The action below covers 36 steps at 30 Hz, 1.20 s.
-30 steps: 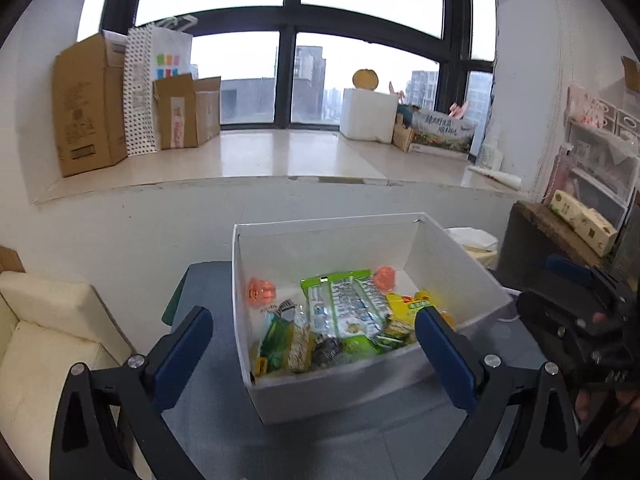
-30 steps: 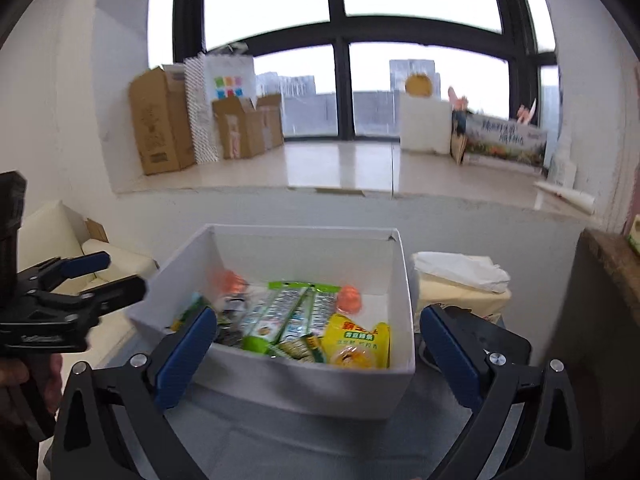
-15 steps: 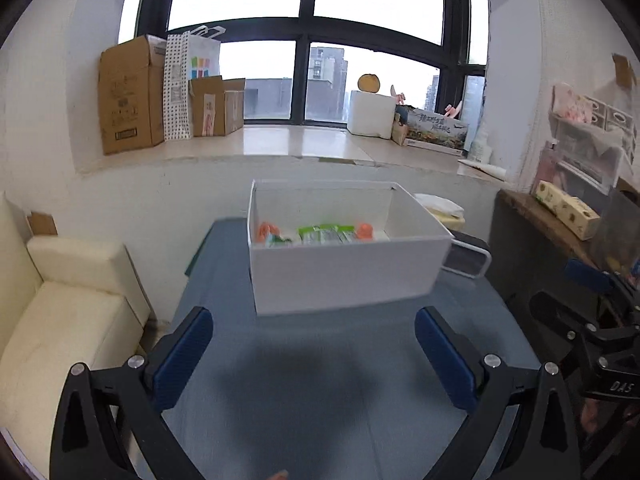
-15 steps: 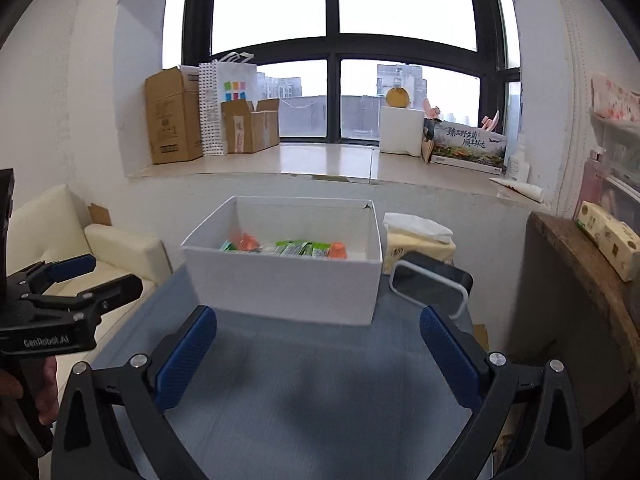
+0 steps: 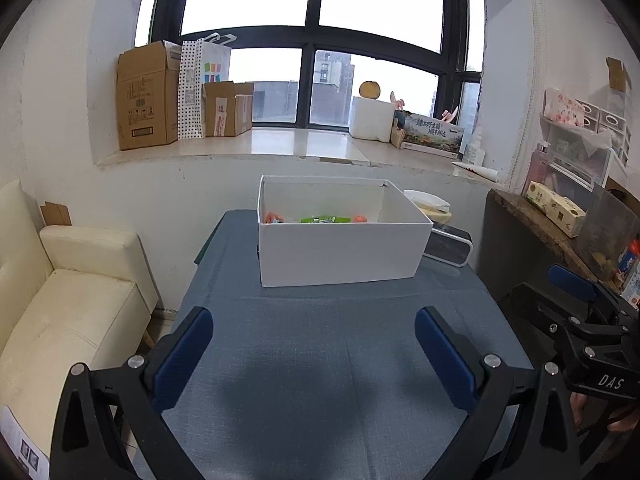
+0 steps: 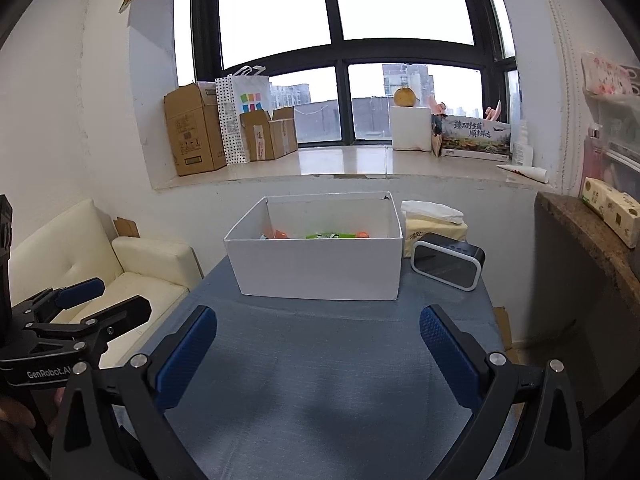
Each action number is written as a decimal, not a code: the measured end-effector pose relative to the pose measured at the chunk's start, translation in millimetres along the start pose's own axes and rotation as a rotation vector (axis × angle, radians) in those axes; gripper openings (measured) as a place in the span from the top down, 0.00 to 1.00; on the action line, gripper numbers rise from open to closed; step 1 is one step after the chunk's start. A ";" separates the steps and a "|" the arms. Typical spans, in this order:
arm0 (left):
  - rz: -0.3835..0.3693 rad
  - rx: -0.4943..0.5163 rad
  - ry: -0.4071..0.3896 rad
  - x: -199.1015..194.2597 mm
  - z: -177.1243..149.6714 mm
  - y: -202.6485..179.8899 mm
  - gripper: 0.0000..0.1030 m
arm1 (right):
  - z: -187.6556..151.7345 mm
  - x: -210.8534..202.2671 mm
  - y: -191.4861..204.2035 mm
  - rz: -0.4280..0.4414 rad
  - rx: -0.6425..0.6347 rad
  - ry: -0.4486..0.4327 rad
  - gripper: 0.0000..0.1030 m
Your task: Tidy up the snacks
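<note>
A white cardboard box [image 5: 340, 252] [image 6: 320, 266] stands at the far end of the table with the blue-grey cloth [image 5: 332, 360] [image 6: 320, 360]. Only the tops of the snack packets [image 5: 320, 219] [image 6: 328, 235] show over its rim, green and orange. My left gripper [image 5: 314, 356] is open and empty, well back from the box above the cloth. My right gripper [image 6: 318, 354] is open and empty too, equally far back. Each gripper appears at the edge of the other's view, the right gripper [image 5: 576, 300] and the left gripper [image 6: 88, 300].
A black speaker [image 6: 448, 265] and a tissue pack [image 6: 434, 224] sit right of the box. A cream sofa [image 5: 60, 300] stands left of the table, a dark counter [image 6: 592, 236] with a tissue box on the right. Cardboard boxes [image 5: 148, 96] line the windowsill.
Both grippers have pulled back and dropped lower from right over the box; it now sits far ahead and its contents are mostly hidden behind its front wall. Both stayed open.
</note>
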<state>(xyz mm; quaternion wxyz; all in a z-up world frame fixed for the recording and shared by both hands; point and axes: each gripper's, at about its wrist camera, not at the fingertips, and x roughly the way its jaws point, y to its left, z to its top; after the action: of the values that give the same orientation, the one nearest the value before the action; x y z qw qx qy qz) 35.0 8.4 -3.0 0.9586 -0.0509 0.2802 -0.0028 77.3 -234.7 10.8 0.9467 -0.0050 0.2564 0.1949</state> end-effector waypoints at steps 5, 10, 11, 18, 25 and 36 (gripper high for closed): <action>0.008 0.007 -0.009 -4.9 1.7 -1.5 0.00 | 0.2 -2.5 0.2 0.016 0.006 0.000 0.00; 0.021 0.006 -0.014 -5.9 3.0 -0.2 0.00 | 0.9 -2.5 -2.7 0.021 0.015 0.002 0.00; 0.021 0.007 -0.014 -6.2 3.0 -0.2 0.00 | 0.8 -2.5 -2.9 0.027 0.015 0.004 0.00; 0.028 0.026 -0.022 -7.6 2.8 -3.0 0.00 | -0.2 -2.1 -2.2 0.041 0.014 0.008 0.00; 0.021 0.035 -0.021 -7.3 2.2 -5.7 0.00 | -0.2 -1.9 -3.1 0.030 0.015 0.006 0.00; 0.008 0.045 -0.027 -8.2 2.7 -8.7 0.00 | -0.9 -5.0 -2.1 0.023 0.015 0.000 0.00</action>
<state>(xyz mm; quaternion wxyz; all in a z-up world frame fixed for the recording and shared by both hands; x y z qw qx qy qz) 29.7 0.3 4.6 0.9632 -0.0281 0.2672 -0.0047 73.6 -238.6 12.3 0.9443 0.0052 0.2580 0.2040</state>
